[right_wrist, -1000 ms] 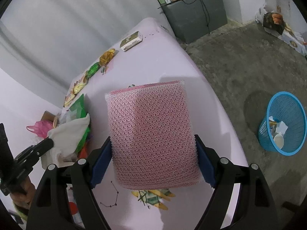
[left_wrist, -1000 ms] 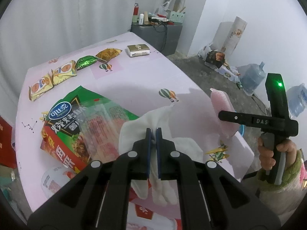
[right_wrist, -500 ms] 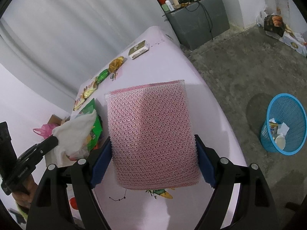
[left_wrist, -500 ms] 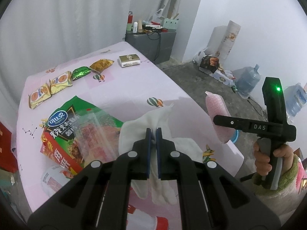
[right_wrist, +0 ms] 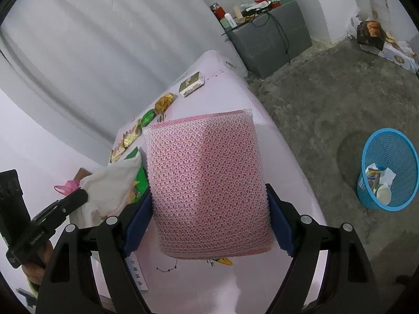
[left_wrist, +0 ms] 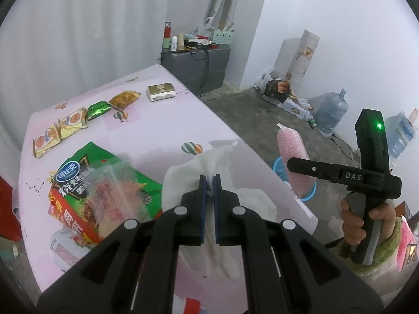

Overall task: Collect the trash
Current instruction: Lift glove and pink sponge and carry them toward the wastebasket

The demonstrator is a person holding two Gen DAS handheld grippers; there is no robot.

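Note:
My left gripper [left_wrist: 208,183] is shut on a crumpled white cloth [left_wrist: 222,167], which hangs above the pink table [left_wrist: 157,136]. My right gripper [right_wrist: 209,201] is shut on a wide pink mesh sponge [right_wrist: 207,183], the blue pads pressing both its sides, held above the table's right edge. From the left wrist view the sponge [left_wrist: 293,151] shows edge-on, with the right gripper [left_wrist: 298,164] held by a hand [left_wrist: 353,219]. The left gripper [right_wrist: 78,196] and cloth [right_wrist: 110,185] appear at the left of the right wrist view. A blue mesh bin [right_wrist: 387,167] with some trash stands on the floor at the right.
A large green and red snack bag [left_wrist: 86,180] lies on the table by the cloth. Several small snack packets [left_wrist: 70,123] and a small box [left_wrist: 160,92] line the far edge. A grey cabinet [left_wrist: 196,65], water jugs [left_wrist: 330,112] and bags stand on the concrete floor.
Both grippers have risen with their loads; the table looks farther below. The cloth has come up off the snack bag. The bin has slid slightly down-left in the right wrist view.

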